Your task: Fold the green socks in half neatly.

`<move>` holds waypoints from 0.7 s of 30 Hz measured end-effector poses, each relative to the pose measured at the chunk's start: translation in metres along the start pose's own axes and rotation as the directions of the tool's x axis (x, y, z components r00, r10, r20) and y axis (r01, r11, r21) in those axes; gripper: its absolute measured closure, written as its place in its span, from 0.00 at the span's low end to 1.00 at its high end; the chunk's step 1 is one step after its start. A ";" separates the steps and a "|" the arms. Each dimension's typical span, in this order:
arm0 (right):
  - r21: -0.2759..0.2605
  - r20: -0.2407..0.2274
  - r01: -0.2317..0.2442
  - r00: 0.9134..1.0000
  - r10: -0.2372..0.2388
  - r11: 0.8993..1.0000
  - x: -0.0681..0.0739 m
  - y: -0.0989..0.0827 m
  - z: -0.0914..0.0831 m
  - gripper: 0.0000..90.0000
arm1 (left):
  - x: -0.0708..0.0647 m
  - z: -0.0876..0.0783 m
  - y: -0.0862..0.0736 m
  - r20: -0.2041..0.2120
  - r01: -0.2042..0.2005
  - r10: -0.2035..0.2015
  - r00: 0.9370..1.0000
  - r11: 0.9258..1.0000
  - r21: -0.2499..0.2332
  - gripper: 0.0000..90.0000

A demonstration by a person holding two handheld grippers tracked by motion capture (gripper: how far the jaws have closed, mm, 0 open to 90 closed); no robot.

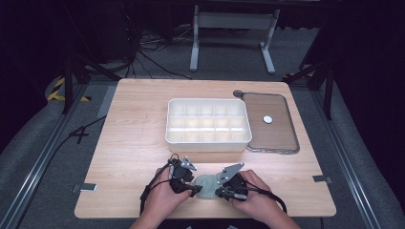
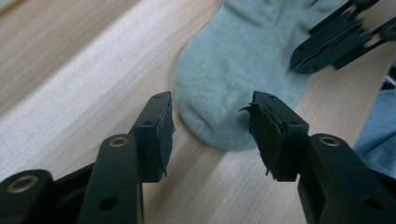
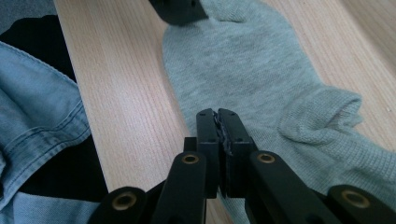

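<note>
Sock (image 1: 206, 185): grey, lying flat at the bench's (image 1: 133, 138) near edge, between my two hands.
Left fingers (image 2: 210, 126): spread apart, straddling the toe end, nothing gripped.
Right fingers (image 3: 218, 126): closed together, resting at the sock's edge near the cuff; whether fabric is pinched I cannot tell.
Doing it well: I would lower my left fingers around the toe before closing.
Divided box (image 1: 208, 125): mid-bench, empty.

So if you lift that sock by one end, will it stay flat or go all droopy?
Probably droopy: the sock is thin knit cloth, already wrinkled at its cuff. It looks light, lying flat on the table. It likely won't slip; the right gripper is pinched on its edge.
</note>
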State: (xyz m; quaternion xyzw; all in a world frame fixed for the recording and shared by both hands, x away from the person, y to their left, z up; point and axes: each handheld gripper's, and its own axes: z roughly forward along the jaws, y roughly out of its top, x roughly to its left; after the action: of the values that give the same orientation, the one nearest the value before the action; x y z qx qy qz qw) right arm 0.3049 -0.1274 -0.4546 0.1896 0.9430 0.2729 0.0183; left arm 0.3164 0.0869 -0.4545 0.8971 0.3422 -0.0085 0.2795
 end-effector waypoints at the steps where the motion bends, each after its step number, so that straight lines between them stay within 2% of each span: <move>1: 0.001 0.000 -0.002 1.000 0.002 1.000 0.000 0.000 0.000 0.98 | -0.001 0.002 0.000 -0.002 0.005 -0.005 1.000 1.000 0.008 0.53; 6: 0.003 0.002 0.005 1.000 -0.005 1.000 0.001 0.000 0.000 0.98 | -0.002 0.003 0.000 -0.002 -0.007 0.007 1.000 1.000 -0.012 0.52; 7: 0.004 0.007 0.005 1.000 -0.005 1.000 0.001 0.000 0.000 0.98 | -0.004 0.004 -0.001 0.010 -0.013 0.013 1.000 1.000 -0.013 0.55; 8: 0.005 0.007 0.004 1.000 -0.004 1.000 0.001 0.000 0.000 0.98 | -0.005 0.006 -0.001 0.010 -0.034 0.034 0.999 0.999 -0.025 0.61; 10: 0.005 0.006 0.004 1.000 -0.004 1.000 0.001 0.001 0.000 0.98 | -0.008 0.008 0.000 0.008 -0.052 0.053 0.999 0.998 -0.028 0.69; 12: 0.005 0.007 0.003 1.000 -0.003 1.000 0.001 0.001 0.000 0.98 | -0.011 0.009 0.000 0.028 -0.044 0.044 0.999 0.999 -0.026 0.79; 13: 0.006 0.010 0.006 1.000 -0.006 1.000 0.002 0.001 0.000 0.98 | -0.011 0.009 -0.001 0.047 -0.027 0.028 0.998 0.999 -0.028 0.85; 15: 0.008 0.007 0.013 1.000 -0.013 1.000 0.001 0.001 0.000 0.98 | -0.009 0.009 -0.001 0.056 -0.017 0.018 0.998 0.999 -0.027 0.87; 17: 0.001 -0.014 -0.016 1.000 0.016 1.000 0.000 0.000 -0.001 0.96 | -0.009 0.007 -0.001 0.062 -0.013 0.014 0.998 1.000 -0.020 0.88; 19: -0.006 -0.024 -0.020 1.000 0.020 1.000 -0.001 -0.001 -0.002 0.95 | -0.009 0.006 0.000 0.063 -0.014 0.016 0.998 1.000 -0.022 0.89; 21: -0.049 -0.023 -0.037 0.999 0.036 0.998 -0.004 -0.001 -0.006 0.95 | -0.010 0.003 0.001 0.065 -0.024 0.024 0.998 1.000 -0.013 0.89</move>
State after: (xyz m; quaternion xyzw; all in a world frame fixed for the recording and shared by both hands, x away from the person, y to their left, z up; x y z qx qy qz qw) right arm 0.3073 -0.1325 -0.4502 0.2033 0.9325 0.2985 0.0077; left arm 0.3095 0.0785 -0.4547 0.8986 0.3222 -0.0323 0.2960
